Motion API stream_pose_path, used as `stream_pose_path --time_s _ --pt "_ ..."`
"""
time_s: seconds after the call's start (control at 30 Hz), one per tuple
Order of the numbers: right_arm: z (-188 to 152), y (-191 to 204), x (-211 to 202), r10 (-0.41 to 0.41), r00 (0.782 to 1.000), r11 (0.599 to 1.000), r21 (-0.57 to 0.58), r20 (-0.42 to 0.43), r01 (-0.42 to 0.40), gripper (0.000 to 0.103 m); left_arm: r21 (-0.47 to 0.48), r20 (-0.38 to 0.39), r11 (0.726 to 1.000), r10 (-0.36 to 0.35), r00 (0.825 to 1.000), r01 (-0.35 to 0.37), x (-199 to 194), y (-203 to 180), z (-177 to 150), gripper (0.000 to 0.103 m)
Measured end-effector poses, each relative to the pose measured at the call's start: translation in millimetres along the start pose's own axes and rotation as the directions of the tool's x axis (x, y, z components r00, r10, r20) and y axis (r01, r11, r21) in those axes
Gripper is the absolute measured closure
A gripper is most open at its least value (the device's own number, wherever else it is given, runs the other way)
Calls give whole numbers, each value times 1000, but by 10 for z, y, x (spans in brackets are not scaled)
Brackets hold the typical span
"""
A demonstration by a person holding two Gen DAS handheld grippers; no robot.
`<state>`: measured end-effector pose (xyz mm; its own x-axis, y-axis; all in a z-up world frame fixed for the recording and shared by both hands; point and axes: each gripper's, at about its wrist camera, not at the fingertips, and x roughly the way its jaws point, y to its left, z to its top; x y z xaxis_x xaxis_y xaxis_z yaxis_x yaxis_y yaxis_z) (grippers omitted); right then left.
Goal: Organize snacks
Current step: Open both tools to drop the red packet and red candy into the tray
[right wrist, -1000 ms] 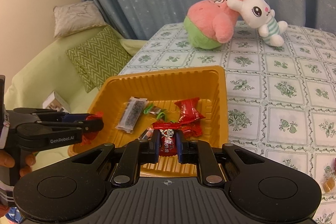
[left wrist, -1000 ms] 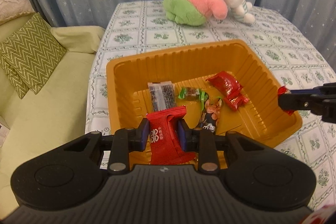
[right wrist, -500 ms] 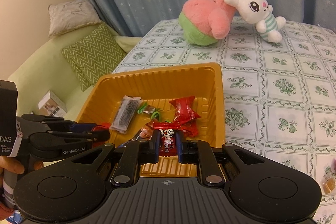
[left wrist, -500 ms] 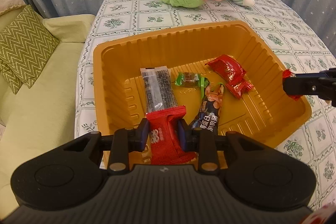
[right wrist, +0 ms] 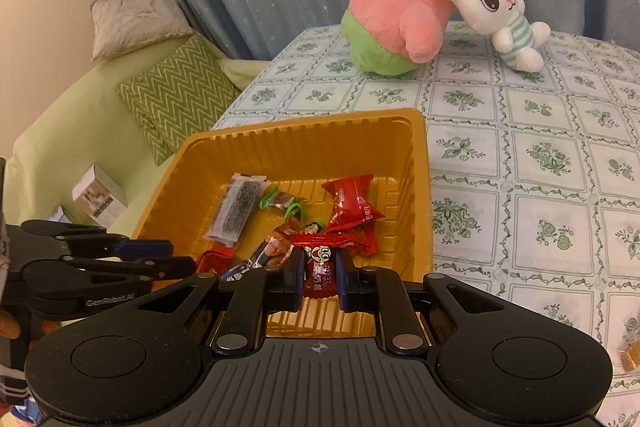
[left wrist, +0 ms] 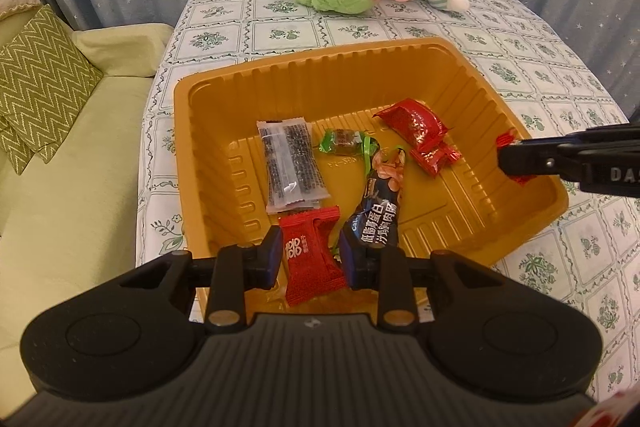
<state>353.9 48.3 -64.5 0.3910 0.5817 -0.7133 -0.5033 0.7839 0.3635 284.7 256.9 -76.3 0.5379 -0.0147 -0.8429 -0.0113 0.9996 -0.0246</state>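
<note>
Both tongs carry a snack over the yellow tray (left wrist: 192,155). Left tongs (left wrist: 310,253) are clamped on a red packet (left wrist: 310,259) above the tray's near wall; right tongs (right wrist: 318,277) are pinched tight on a small red candy (right wrist: 318,269) with a cartoon face, above the tray's near edge in their own view.

Sorting looks well advanced: a clear pack of dark sticks (left wrist: 290,165), a green-wrapped sweet (left wrist: 344,141), a dark blue bar (left wrist: 380,203) and a red wrapped sweet (left wrist: 420,131) already lie on the tray floor. What seems left is letting these two go, plus one small orange piece (right wrist: 630,359) on the tabletop (right wrist: 540,155) at the right wrist view's edge.

Each pair of tongs tilts downward toward the tray, from different sides. A hand (right wrist: 8,323) gripping the left handle shows partly.
</note>
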Motion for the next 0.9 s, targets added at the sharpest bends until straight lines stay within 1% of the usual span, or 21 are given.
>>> stream_pose_path --time_s 0.27,0.4,0.43,0.5,0.53,0.57,0.6,0.67,0.77,0.83,0.9 --pt "-8 51 152 9 999 1000 -13 -34 -9 87 -3 2 1000 -3 1000 3 -25 -2 12 75" --pt "-12 65 212 19 999 1000 -17 -36 -20 86 -6 -2 1000 -1 1000 1 -22 2 7 75" --pt "-5 65 232 27 999 999 -15 -39 -28 86 -6 -2 1000 0 1000 0 -22 4 6 74" --pt "3 66 265 36 998 999 -11 -48 -37 85 -8 -3 1000 1 1000 -1 -28 6 4 69" --pt "11 71 284 32 998 999 -11 -56 -33 83 -8 -2 1000 2 1000 -2 -27 3 2 68" --pt "10 78 291 27 998 1000 -14 -59 -27 71 -8 -1 1000 2 1000 -2 -31 -2 -2 68" --pt "4 81 283 21 998 1000 -17 -51 -22 53 -8 -1 1000 2 1000 -2 -35 -4 -3 68" --pt "-18 99 253 8 1000 999 -34 -27 -9 38 -9 -1 1000 1 1000 -1 -39 -5 -7 65" --pt "-27 115 241 -3 999 999 -48 -42 1 37 -11 0 1000 8 1000 -8 -58 -14 -6 58" --pt "-40 113 217 -10 999 999 -52 -43 8 36 -12 4 1000 10 1000 -10 -80 -27 -8 57" --pt "-54 110 185 -19 999 998 -57 -40 17 33 -12 7 1000 11 1000 -11 -106 -38 -12 55"
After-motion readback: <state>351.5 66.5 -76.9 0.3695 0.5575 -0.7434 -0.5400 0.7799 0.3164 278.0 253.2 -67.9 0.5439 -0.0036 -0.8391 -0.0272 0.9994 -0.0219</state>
